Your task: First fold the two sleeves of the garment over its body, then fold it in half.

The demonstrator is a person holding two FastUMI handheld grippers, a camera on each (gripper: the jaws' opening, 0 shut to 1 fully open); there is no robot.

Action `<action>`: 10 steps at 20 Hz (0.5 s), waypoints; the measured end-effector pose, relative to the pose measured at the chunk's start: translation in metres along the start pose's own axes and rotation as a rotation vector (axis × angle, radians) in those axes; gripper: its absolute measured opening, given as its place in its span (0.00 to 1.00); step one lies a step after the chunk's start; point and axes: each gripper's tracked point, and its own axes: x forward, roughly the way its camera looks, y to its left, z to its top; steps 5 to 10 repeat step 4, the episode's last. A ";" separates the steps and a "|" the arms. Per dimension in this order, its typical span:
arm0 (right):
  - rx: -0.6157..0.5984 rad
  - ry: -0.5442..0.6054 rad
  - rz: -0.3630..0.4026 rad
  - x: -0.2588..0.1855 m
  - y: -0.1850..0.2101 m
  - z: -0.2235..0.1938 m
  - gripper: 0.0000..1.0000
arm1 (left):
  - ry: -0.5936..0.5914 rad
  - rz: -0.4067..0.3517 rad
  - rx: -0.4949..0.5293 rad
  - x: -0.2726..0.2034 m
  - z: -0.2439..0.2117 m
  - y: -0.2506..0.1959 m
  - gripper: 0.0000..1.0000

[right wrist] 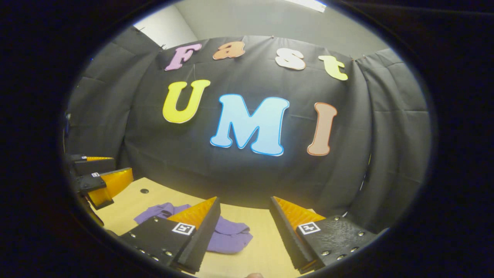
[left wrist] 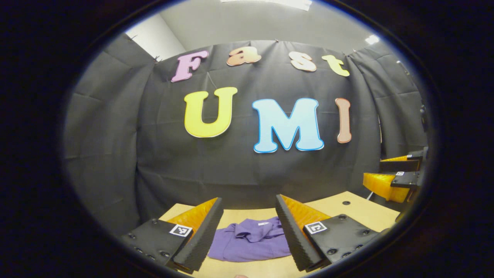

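A: Nearest to us in the left gripper view, the left gripper (left wrist: 249,224) has its fingers (left wrist: 200,235) spread wide, holding nothing. What do we see between them?

B: The purple garment (left wrist: 251,241), lying crumpled on the pale wooden counter (left wrist: 359,212), clear of both fingers. We see its collar end bunched up towards the far side.

A: And in the right gripper view?

B: The right gripper (right wrist: 243,226) is parted wide too, with nothing in it. There the garment (right wrist: 227,237) sits left of centre, partly hidden behind the left-hand finger, with a fold of cloth showing beyond it.

A: Any box or tray on the counter?

B: We see none; the garment lies straight on the wood. Further off, each view catches the other gripper: the right one (left wrist: 393,179) at the right edge of the left gripper view, the left one (right wrist: 100,181) at the left edge of the right gripper view, both raised above the counter. We also see a small dark hole (right wrist: 144,190) in the counter near it.

A: And behind everything?

B: The black cloth wall (left wrist: 115,154).
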 end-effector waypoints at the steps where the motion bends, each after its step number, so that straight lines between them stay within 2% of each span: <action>1: 0.000 -0.001 0.001 -0.001 0.000 -0.001 0.82 | -0.003 0.001 -0.003 -0.004 0.002 -0.001 0.93; 10: 0.011 0.000 -0.019 -0.009 -0.003 -0.001 0.82 | -0.002 -0.006 0.006 -0.011 0.006 -0.002 0.93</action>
